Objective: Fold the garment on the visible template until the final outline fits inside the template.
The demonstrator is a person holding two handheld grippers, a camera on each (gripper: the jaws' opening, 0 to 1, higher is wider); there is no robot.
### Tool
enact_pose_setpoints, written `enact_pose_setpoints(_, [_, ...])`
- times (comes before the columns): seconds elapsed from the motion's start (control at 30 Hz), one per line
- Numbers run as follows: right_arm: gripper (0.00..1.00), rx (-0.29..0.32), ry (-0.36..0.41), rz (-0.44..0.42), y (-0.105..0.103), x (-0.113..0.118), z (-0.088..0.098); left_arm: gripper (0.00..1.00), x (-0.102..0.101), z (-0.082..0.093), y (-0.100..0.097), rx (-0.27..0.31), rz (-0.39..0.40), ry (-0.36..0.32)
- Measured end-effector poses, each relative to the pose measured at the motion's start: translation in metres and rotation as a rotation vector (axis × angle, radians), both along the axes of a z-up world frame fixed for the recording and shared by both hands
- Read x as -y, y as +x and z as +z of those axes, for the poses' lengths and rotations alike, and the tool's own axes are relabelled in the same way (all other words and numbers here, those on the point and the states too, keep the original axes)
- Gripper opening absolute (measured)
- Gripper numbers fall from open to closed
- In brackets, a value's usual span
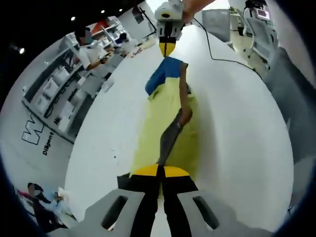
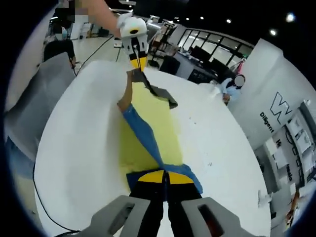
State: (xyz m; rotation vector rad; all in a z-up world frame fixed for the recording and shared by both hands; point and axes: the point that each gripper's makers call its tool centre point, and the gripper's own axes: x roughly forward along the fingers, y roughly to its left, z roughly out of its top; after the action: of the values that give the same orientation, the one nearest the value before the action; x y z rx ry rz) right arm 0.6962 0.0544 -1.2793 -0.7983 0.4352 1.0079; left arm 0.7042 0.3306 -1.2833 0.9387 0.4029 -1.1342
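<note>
We are pinching the garment (image 1: 173,126) at both ends: our left gripper (image 1: 160,174) is closing on its gray end, our right gripper (image 2: 165,176) on its blue end. It is stretching between them over the yellow template (image 2: 148,131) on the white table (image 2: 84,148).

Two opposed low close views along the white table (image 1: 237,123), sharing the yellow template (image 2: 148,128).

Open-plan lab or workshop, large white table (image 1: 237,123), shelving racks (image 1: 59,94), ceiling spotlights (image 2: 290,18), seated person (image 2: 232,89)

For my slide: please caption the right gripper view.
Two grippers stretch a blue garment over a yellow template.
</note>
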Motion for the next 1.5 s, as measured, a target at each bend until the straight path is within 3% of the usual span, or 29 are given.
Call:
enact_pose_setpoints(0.27, [0.00, 0.075, 0.060, -0.021, -0.020, 0.000, 0.057, 0.05, 0.002, 0.064, -0.017, -0.002, 0.051, -0.091])
enact_pose_setpoints(0.43, [0.00, 0.098, 0.073, -0.025, -0.036, 0.002, 0.074, 0.05, 0.004, 0.083, -0.038, -0.022, 0.052, -0.123])
enact_pose_setpoints(0.6, [0.00, 0.088, 0.085, -0.028, -0.055, 0.003, 0.072, 0.05, 0.002, 0.079, -0.056, -0.060, 0.063, -0.145])
enact_pose_setpoints(0.8, [0.00, 0.035, 0.087, -0.023, -0.083, 0.000, 0.056, 0.05, 0.000, 0.060, -0.082, -0.134, 0.063, -0.145])
enact_pose_setpoints(1.07, [0.00, -0.065, 0.085, 0.008, -0.132, -0.004, 0.029, 0.05, -0.001, 0.029, -0.134, -0.253, 0.034, -0.129])
enact_pose_setpoints(1.13, [0.00, -0.082, 0.089, 0.014, -0.142, -0.005, 0.027, 0.05, -0.001, 0.023, -0.155, -0.307, 0.012, -0.125])
enact_pose_setpoints(1.3, [0.00, -0.158, 0.102, 0.056, -0.177, -0.006, 0.020, 0.05, 0.000, 0.021, -0.195, -0.415, -0.028, -0.148])
enact_pose_setpoints(1.4, [0.00, -0.206, 0.125, 0.067, -0.189, -0.006, 0.019, 0.05, -0.001, 0.021, -0.207, -0.450, -0.039, -0.157])
enact_pose_setpoints(1.5, [0.00, -0.211, 0.129, 0.064, -0.184, -0.006, 0.016, 0.05, -0.003, 0.019, -0.204, -0.466, -0.037, -0.171])
